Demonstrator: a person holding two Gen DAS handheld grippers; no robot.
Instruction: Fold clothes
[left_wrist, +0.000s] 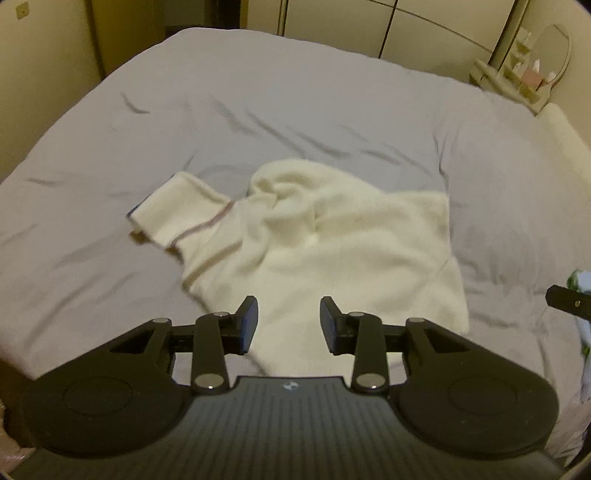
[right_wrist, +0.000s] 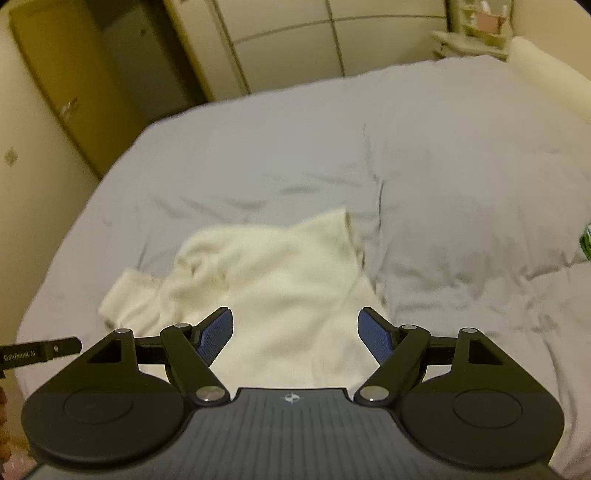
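A cream fleece sweater lies rumpled on the grey bedsheet, with one striped sleeve sticking out to the left. It also shows in the right wrist view. My left gripper is open and empty, hovering over the sweater's near hem. My right gripper is open wider and empty, also above the sweater's near part. Part of the right gripper shows at the right edge of the left wrist view, and part of the left gripper at the left edge of the right wrist view.
The bed fills both views. A dressing table with a mirror stands at the far right. Wardrobe doors run behind the bed. A green and blue cloth lies at the bed's right edge.
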